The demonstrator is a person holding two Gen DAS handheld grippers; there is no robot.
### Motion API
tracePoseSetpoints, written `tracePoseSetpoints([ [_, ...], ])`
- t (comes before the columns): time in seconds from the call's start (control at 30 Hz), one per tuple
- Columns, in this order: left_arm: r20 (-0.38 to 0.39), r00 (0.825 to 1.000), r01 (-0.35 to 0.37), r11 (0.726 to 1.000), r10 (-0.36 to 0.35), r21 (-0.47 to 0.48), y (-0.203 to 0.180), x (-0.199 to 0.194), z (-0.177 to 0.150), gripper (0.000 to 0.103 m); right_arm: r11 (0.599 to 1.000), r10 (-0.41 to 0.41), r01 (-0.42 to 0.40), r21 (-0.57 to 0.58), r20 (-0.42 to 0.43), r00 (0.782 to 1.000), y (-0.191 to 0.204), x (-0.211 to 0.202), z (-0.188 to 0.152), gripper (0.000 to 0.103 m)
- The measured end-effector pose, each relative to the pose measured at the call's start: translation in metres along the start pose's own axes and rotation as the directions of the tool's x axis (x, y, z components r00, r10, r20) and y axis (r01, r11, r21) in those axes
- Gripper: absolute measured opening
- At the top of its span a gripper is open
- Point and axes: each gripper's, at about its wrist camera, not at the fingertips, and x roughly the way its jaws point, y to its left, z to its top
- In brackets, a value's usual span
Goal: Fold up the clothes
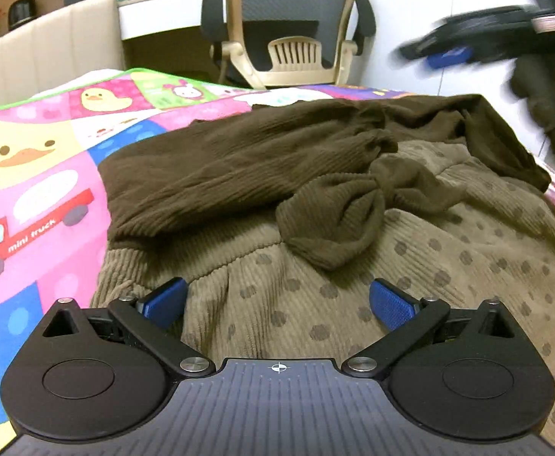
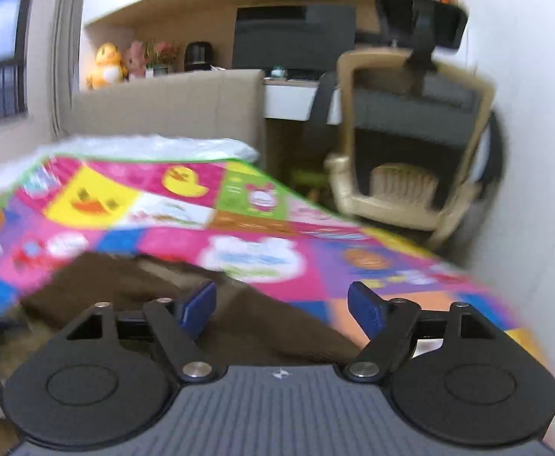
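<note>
A brown garment lies on the bright patchwork cover: a dark ribbed top with a sleeve folded across it, and a lighter dotted corduroy skirt below. My left gripper hovers low over the dotted part, jaws wide open, nothing between them. In the left wrist view my right gripper shows as a blurred shape at the upper right, above the garment's far corner. The right wrist view is blurred; my right gripper stands open and empty over the dark brown cloth.
A beige office chair stands past the far edge of the bed, beside a white wall. A padded headboard runs along the left, with a desk and shelf behind it. Plush toys sit on the ledge.
</note>
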Motion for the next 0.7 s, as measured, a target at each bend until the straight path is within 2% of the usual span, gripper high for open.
tracePoseSetpoints([
  [0.1, 0.002, 1.000, 0.005, 1.000, -0.005, -0.009, 0.002, 0.000, 0.000, 0.103, 0.995, -0.030, 0.021, -0.102, -0.089, 0.996, -0.005, -0.018, -0.032, 0.077],
  [0.2, 0.004, 1.000, 0.006, 1.000, -0.006, -0.009, 0.002, -0.001, -0.001, 0.103, 0.973, -0.024, -0.022, -0.231, -0.196, 0.980, 0.010, -0.025, -0.068, 0.077],
  [0.27, 0.003, 1.000, 0.005, 1.000, -0.005, -0.009, 0.002, -0.001, -0.001, 0.103, 0.965, -0.004, -0.060, -0.256, -0.241, 0.970, 0.018, -0.029, -0.082, 0.075],
  [0.37, 0.005, 1.000, 0.006, 1.000, -0.006, -0.011, 0.002, -0.001, -0.001, 0.103, 0.988, 0.064, -0.098, -0.123, -0.251, 0.966, 0.013, -0.032, -0.091, 0.075],
  [0.43, 0.005, 1.000, 0.006, 1.000, -0.006, -0.012, 0.002, -0.001, -0.001, 0.103, 0.997, 0.076, -0.077, 0.006, -0.242, 0.967, 0.007, -0.026, -0.094, 0.075],
  [0.5, 0.006, 1.000, 0.006, 1.000, -0.006, -0.013, 0.002, 0.000, -0.001, 0.103, 0.988, 0.075, -0.039, 0.147, -0.247, 0.966, -0.005, -0.014, -0.099, 0.074],
  [0.53, 0.006, 1.000, 0.006, 1.000, -0.006, -0.013, 0.002, -0.001, -0.001, 0.103, 0.982, 0.075, -0.027, 0.189, -0.256, 0.964, -0.009, -0.008, -0.100, 0.069],
  [0.57, 0.006, 1.000, 0.006, 1.000, -0.006, -0.013, 0.001, -0.001, -0.001, 0.103, 0.976, 0.076, -0.017, 0.219, -0.267, 0.961, -0.012, -0.002, -0.101, 0.052],
  [0.63, 0.006, 1.000, 0.005, 1.000, -0.005, -0.013, 0.001, -0.001, -0.001, 0.103, 0.964, 0.087, -0.011, 0.267, -0.274, 0.958, -0.019, 0.005, -0.097, 0.030],
  [0.67, 0.006, 1.000, 0.005, 1.000, -0.005, -0.013, 0.001, -0.001, -0.001, 0.103, 0.959, 0.100, -0.023, 0.282, -0.264, 0.959, -0.021, 0.005, -0.090, 0.013],
  [0.7, 0.006, 1.000, 0.005, 1.000, -0.005, -0.013, 0.001, -0.001, -0.001, 0.103, 0.955, 0.113, -0.034, 0.296, -0.254, 0.961, -0.024, 0.004, -0.083, 0.013],
])
